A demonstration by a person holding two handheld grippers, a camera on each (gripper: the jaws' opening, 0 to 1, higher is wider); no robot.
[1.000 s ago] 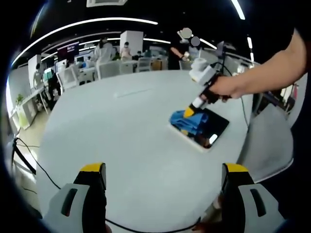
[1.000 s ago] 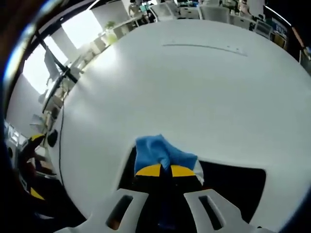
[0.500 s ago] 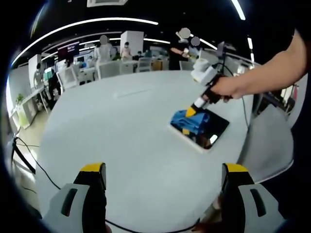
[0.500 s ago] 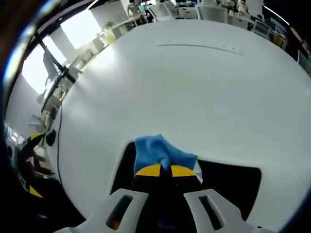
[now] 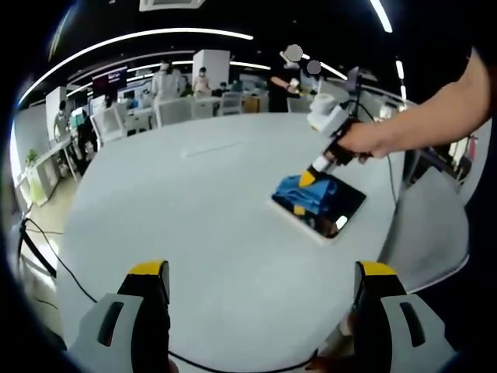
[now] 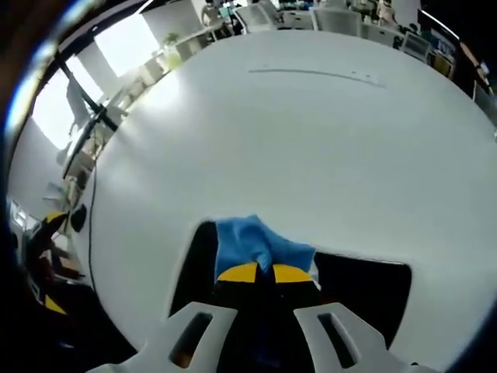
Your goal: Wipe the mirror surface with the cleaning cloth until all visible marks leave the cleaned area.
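A flat dark mirror (image 5: 330,210) in a white frame lies on the round white table (image 5: 194,210). On its far end rests a crumpled blue cloth (image 5: 299,194). A person's hand holds my right gripper (image 5: 307,179), which presses down on that cloth. In the right gripper view the yellow-tipped jaws of my right gripper (image 6: 257,273) are shut on the blue cloth (image 6: 248,241), over the dark mirror (image 6: 365,287). My left gripper (image 5: 264,276) is held low at the table's near edge, jaws wide apart with nothing between them.
Desks, chairs and several people (image 5: 167,78) stand beyond the far side of the table. A black cable (image 5: 46,249) trails off the table's left edge. A grey chair (image 5: 431,233) sits to the right of the mirror.
The right gripper and cloth slid slightly across the mirror; in the right gripper view more dark glass shows left of the cloth. The left gripper has not moved.
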